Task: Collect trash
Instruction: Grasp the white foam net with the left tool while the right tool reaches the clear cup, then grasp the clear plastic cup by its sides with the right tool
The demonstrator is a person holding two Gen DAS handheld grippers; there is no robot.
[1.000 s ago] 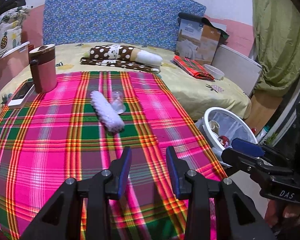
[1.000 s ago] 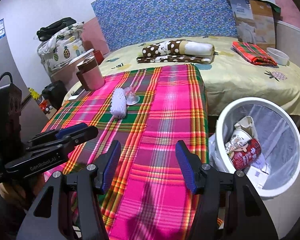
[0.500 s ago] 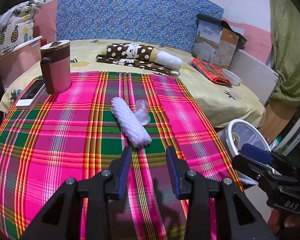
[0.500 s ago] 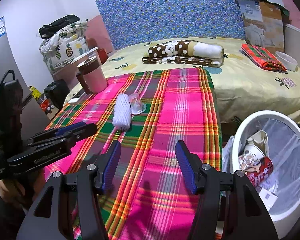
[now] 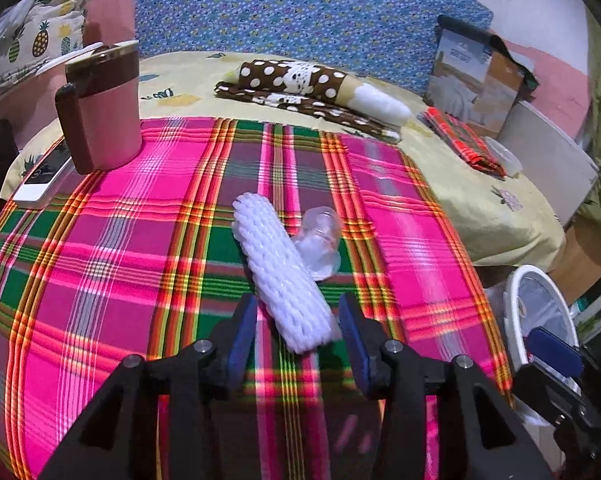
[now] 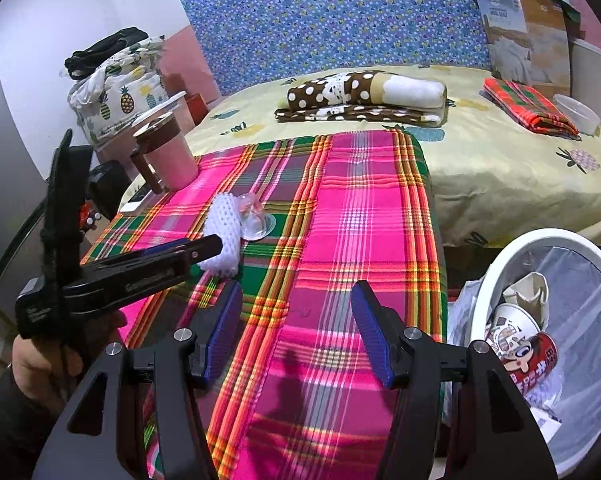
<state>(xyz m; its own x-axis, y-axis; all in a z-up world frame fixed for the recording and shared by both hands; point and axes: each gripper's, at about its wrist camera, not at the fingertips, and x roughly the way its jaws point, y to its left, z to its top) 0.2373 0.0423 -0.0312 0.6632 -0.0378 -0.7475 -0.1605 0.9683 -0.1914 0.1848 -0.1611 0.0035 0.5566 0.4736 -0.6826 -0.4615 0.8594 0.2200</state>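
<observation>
A white foam net sleeve (image 5: pixel 282 276) lies on the plaid tablecloth (image 5: pixel 112 248), with a clear plastic cup (image 5: pixel 320 240) lying on its side against it. My left gripper (image 5: pixel 298 322) is open, and its fingers stand on either side of the sleeve's near end. In the right wrist view the sleeve (image 6: pixel 222 232) and cup (image 6: pixel 254 218) lie at the left, with the left gripper (image 6: pixel 208 248) at the sleeve. My right gripper (image 6: pixel 296 322) is open and empty above the cloth. A white trash bin (image 6: pixel 496 276) holding trash stands at the right.
A pink tumbler (image 5: pixel 100 108) and a phone (image 5: pixel 40 180) sit at the table's far left corner. The bed (image 6: pixel 500 172) behind holds a polka-dot bundle (image 6: pixel 364 88), a folded plaid cloth (image 6: pixel 528 108) and a box (image 6: pixel 528 28). The bin (image 5: pixel 540 312) stands off the table's right edge.
My left gripper has moved forward to the sleeve and opened wider, so its fingers now flank the near end. My right gripper has drifted forward and left, away from the bin.
</observation>
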